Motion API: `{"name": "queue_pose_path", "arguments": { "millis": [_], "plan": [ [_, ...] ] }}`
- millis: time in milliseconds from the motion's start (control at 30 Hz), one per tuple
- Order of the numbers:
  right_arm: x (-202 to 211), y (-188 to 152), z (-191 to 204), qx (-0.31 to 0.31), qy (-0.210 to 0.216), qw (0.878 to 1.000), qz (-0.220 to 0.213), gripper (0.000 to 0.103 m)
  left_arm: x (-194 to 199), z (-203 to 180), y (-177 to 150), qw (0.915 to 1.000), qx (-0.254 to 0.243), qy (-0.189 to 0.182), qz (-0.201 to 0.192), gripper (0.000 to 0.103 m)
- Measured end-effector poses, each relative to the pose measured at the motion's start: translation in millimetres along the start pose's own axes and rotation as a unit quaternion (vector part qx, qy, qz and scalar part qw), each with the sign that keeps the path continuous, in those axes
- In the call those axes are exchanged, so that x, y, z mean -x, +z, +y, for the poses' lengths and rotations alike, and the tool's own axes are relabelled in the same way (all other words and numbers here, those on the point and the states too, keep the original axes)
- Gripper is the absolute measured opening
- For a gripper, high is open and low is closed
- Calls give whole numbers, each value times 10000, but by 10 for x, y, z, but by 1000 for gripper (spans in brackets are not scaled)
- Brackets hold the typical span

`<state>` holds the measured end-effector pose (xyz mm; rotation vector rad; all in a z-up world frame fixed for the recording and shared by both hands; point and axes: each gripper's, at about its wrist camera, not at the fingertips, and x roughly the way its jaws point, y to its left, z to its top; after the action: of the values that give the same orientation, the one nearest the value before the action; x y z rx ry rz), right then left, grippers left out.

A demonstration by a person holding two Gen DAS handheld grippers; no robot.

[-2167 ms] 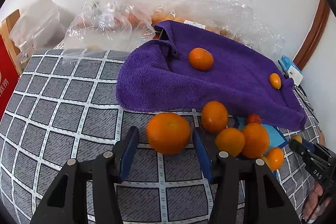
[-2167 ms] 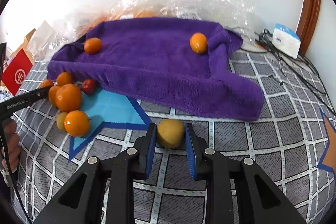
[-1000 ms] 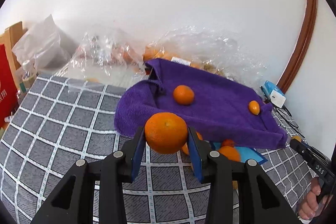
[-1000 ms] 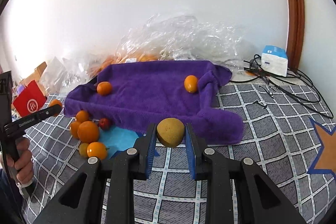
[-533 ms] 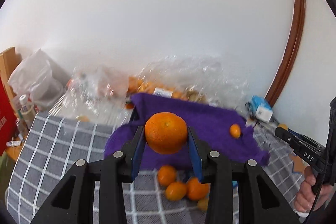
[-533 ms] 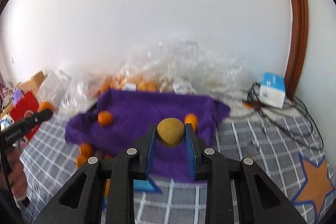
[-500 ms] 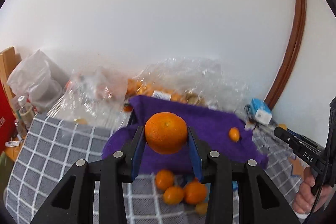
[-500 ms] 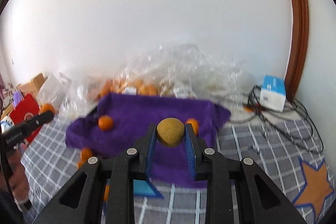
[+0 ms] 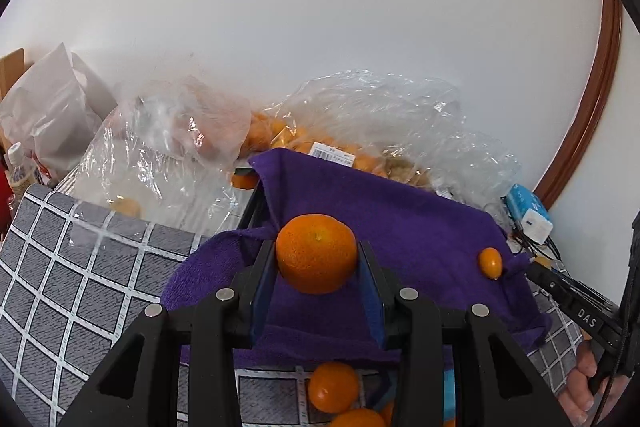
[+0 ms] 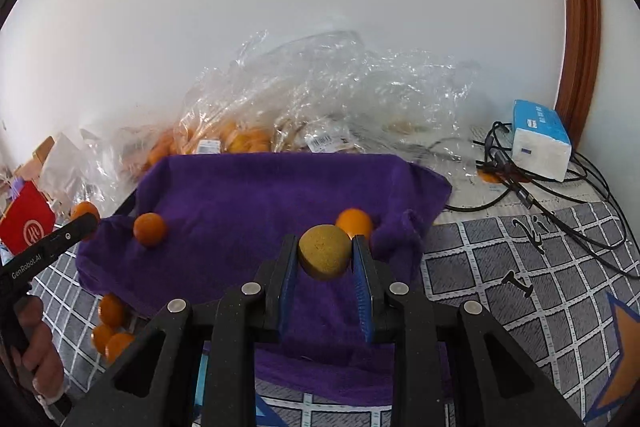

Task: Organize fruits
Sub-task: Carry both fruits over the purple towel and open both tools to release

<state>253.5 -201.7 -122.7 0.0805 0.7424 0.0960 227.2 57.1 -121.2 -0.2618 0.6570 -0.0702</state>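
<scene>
My left gripper (image 9: 316,267) is shut on a large orange (image 9: 316,253), held in the air over the near left part of the purple towel (image 9: 400,219). A small orange (image 9: 490,262) lies on the towel's right side. My right gripper (image 10: 325,263) is shut on a round yellow-brown fruit (image 10: 325,255) above the towel (image 10: 248,195), just in front of a small orange (image 10: 356,222). Another orange (image 10: 149,229) rests on the towel's left part. Loose oranges (image 9: 333,387) lie on the checked cloth below the towel's near edge.
Crumpled clear plastic bags (image 9: 380,119) with more fruit line the wall behind the towel. A blue-white box (image 10: 540,139) and black cables (image 10: 560,211) sit at the right. A red box (image 10: 26,227) stands at the left. The other hand-held gripper (image 9: 576,311) reaches in from the right.
Both grippers have advanced toward the towel with their fruits still held; the towel and bags look larger and nearer than half a second ago.
</scene>
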Motion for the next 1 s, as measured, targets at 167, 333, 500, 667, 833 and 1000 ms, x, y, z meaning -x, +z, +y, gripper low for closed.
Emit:
{"name": "queue_pose_path", "arguments": {
  "millis": [167,333,500,667,833,1000],
  "plan": [
    [20,-66,-36,-71,96,9998,-134,27,-25,83,-48,9999,86,12,-81,38],
    [-55,-68,-78,-163,63,9998,-25,27,-109,67,-53,10000,76,5,28,38],
    [-157,-99,-41,-85,56,9998,156,27,-155,26,-75,9999,-8,71,84,38],
    [-267,-156,51,135,-136,9990,403,27,-206,-7,-127,9997,-30,98,224,38],
    [-344,-196,41,161,-247,9980,564,27,-237,-48,-144,9995,-131,119,260,38],
    [-376,-237,26,174,-290,9977,591,27,-298,4,-166,9992,-17,79,385,38]
  ]
}}
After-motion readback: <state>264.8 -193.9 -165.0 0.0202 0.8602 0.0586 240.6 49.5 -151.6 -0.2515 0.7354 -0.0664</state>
